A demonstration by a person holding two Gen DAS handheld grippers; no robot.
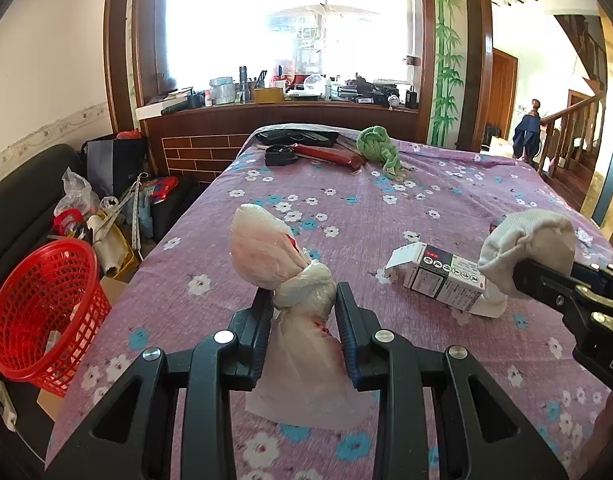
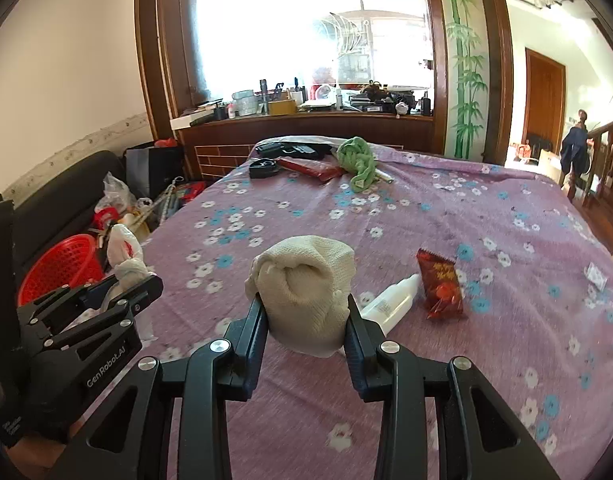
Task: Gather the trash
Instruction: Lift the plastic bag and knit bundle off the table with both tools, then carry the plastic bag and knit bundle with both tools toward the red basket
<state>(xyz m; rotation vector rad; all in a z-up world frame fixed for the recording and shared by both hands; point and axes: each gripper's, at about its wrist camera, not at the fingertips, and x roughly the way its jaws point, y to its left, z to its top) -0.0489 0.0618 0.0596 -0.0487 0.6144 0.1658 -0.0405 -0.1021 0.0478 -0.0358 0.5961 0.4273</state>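
Two grippers are both loaded as I look down their fingers. My left gripper (image 1: 302, 300) has its jaws closed narrow on a knotted plastic bag (image 1: 274, 252), pinching it at the twisted neck; the bulging whitish-pink top stands up above the pads and the loose skirt of the bag hangs down between the fingers toward the purple flowered bedspread (image 1: 346, 208). My right gripper (image 2: 304, 312) is clamped on a rolled cream-white sock (image 2: 306, 280), the pads pressing both sides of the bundle, which sits raised off the cloth.

From the left wrist view I see the right gripper (image 1: 518, 276) coming in from the right edge with the sock (image 1: 526, 240) in it, just above a small printed carton (image 1: 438, 276) lying on its side on the bedspread. From the right wrist view a white squeeze bottle (image 2: 390, 300) lies just beside the right finger, and a red snack wrapper (image 2: 440, 284) lies near it, touching the bedspread but apart from the bottle.

A red mesh basket (image 1: 46, 316) stands on the floor off the left edge of the bed, beside a pile of bags. At the far end of the bed lie a green cloth (image 1: 380, 148) and some dark items I cannot make out
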